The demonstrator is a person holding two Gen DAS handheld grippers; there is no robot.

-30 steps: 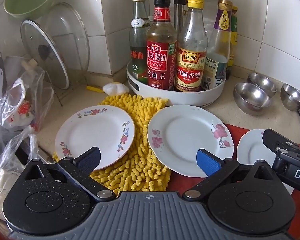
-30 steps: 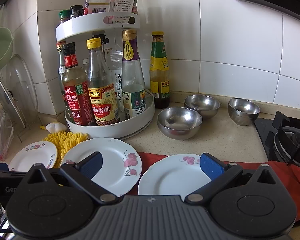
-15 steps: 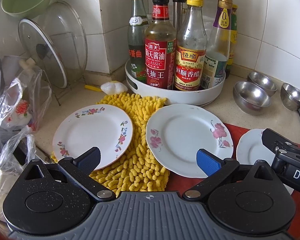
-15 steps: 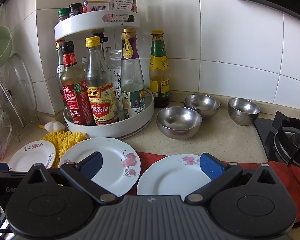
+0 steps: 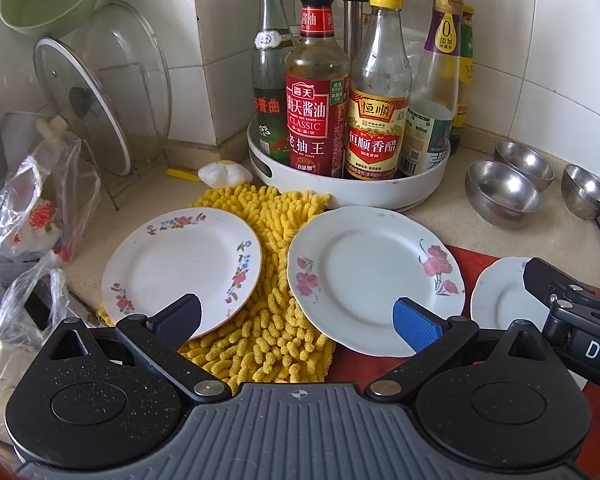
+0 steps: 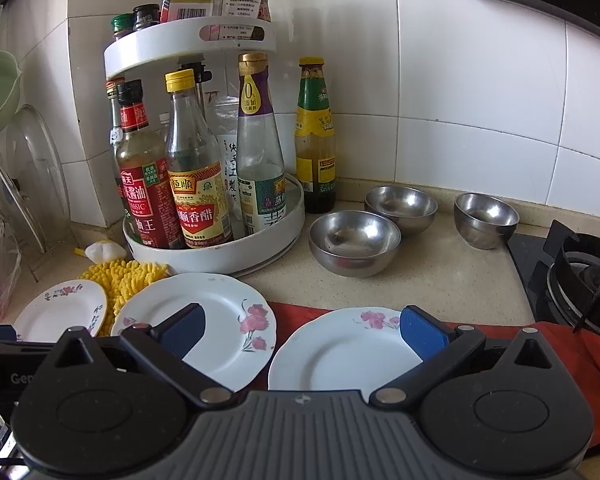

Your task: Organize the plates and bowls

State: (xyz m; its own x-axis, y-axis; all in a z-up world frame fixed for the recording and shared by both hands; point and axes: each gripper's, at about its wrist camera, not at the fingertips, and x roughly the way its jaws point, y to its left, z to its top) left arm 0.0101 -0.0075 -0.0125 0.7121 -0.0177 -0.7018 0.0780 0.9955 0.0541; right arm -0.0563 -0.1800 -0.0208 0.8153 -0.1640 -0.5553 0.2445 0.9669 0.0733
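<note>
Three white flowered plates lie in a row along the front of the counter. The left plate rests partly on a yellow chenille mat, the middle plate overlaps the mat's right edge and a red cloth, and the right plate sits on that cloth.

Three steel bowls stand apart from the plates, at about two o'clock in the left wrist view: the front bowl and the back bowl nearly touch, and the third bowl stands alone beside the stove burner. A white turntable rack loaded with sauce bottles fills twelve o'clock.

The left gripper hovers with its jaws spread wide and empty, one blue pad over the left plate's near rim at about ten o'clock, the other over the middle plate's at two. The right gripper is likewise spread and holds nothing, its pads over the middle and right plates.

A glass lid leans in a wire stand at ten o'clock.
</note>
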